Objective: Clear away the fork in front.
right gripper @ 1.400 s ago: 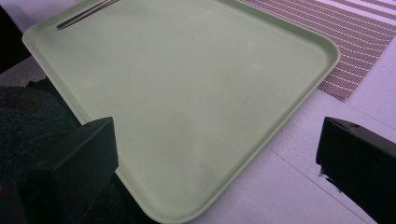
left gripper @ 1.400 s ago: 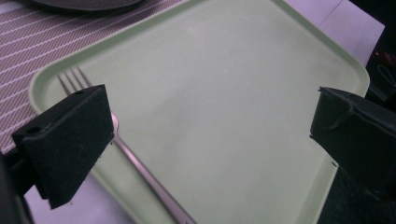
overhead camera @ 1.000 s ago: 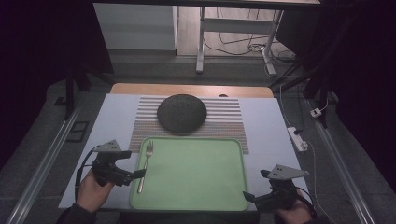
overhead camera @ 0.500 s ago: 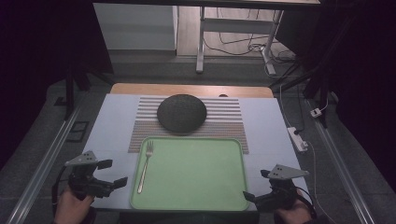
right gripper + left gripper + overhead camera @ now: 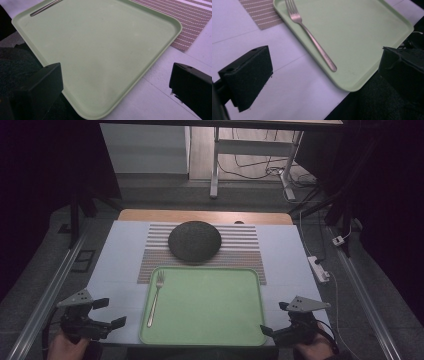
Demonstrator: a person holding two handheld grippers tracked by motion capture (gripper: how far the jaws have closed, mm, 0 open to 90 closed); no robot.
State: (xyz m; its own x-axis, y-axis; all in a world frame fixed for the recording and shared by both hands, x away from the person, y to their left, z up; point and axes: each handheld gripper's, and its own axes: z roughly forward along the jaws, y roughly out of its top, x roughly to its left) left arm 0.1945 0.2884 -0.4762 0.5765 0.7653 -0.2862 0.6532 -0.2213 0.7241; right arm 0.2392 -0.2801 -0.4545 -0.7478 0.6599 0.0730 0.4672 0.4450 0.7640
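resting lengthwise along the left side of the pale green rectangular plastic tray (image 5: 210, 310), the slim silver metal fork (image 5: 154, 297) points its tines toward the far edge of the counter (image 5: 117, 255) and its handle toward the near edge. the tray sits at the middle of the counter's near edge, its far rim overlapping a brown-and-white striped placemat (image 5: 245, 252) on which a dark round domed plate (image 5: 195, 241) lies. the left claw (image 5: 105, 312) hovers by the counter's near left corner, well apart from the tray, its jaws spread wide with nothing between them; in the left gripper view the fork (image 5: 312, 40) lies ahead between the jaws. the right claw (image 5: 274, 319) sits at the near right corner, just beside the tray's corner, also wide and empty.
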